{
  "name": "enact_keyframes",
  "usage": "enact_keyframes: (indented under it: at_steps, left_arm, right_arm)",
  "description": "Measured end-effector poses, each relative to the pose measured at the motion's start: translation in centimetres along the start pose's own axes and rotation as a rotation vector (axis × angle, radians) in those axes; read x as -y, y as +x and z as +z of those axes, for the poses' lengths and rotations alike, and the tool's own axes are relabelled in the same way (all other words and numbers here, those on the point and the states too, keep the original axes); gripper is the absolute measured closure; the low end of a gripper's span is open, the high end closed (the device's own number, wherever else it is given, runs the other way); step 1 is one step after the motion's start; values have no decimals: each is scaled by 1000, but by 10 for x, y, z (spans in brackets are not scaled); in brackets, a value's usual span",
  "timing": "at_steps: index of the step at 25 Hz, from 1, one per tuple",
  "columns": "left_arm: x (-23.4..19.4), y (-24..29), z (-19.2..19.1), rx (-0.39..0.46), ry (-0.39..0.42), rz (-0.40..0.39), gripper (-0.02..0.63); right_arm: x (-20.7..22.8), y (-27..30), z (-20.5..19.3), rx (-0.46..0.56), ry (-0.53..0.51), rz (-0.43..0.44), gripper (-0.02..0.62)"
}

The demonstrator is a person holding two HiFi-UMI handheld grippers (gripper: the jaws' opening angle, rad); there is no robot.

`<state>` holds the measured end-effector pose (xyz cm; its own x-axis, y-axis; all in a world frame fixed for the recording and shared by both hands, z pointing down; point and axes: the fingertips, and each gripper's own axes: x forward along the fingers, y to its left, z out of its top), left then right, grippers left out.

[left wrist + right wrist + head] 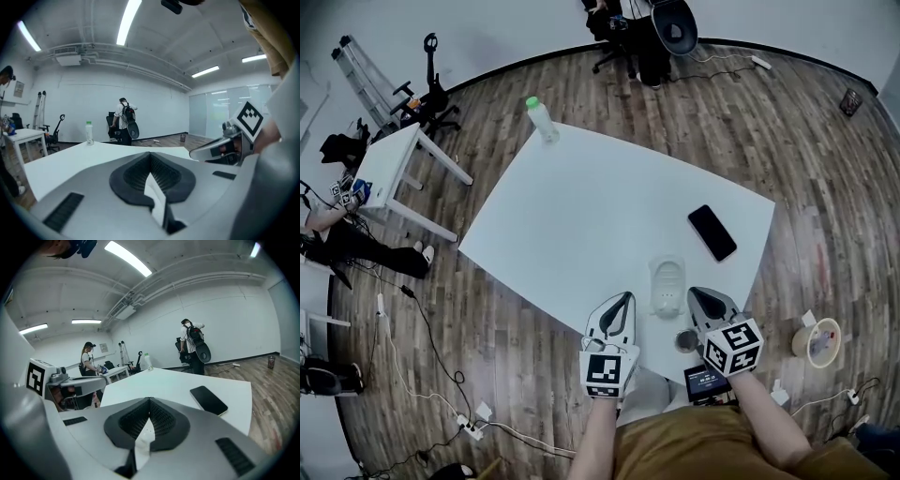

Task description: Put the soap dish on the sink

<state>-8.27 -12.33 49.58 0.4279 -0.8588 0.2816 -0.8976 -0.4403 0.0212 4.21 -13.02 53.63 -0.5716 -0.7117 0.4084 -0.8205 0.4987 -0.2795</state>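
Note:
A pale, translucent soap dish (667, 283) lies on the white table (581, 216) near its front edge. It sits between my two grippers and neither touches it. My left gripper (622, 300) is just to the dish's left, jaws shut and empty. My right gripper (695, 294) is just to its right, also shut with nothing in it. The left gripper view shows shut pads (151, 161) above the tabletop, and so does the right gripper view (150, 403). The jaws hide the dish in both gripper views. No sink is in view.
A black phone (712, 232) lies on the table's right part. A green-capped bottle (541, 116) stands at the far corner. A small white side table (394, 164) stands to the left. A person with a backpack (193, 345) is at the far wall by office chairs. Cables run over the floor.

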Motion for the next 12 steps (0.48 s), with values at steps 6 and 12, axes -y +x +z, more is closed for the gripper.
enact_keyframes:
  at_steps: [6,12]
  left_arm:
    - [1,-16,18,65,-28,29,598]
    - [2,-30,28,78,-20,82,598]
  right_arm:
    - [-3,-14,11,23,-82,-18,588]
    - [-5,-30,39,110,-114,-45,588]
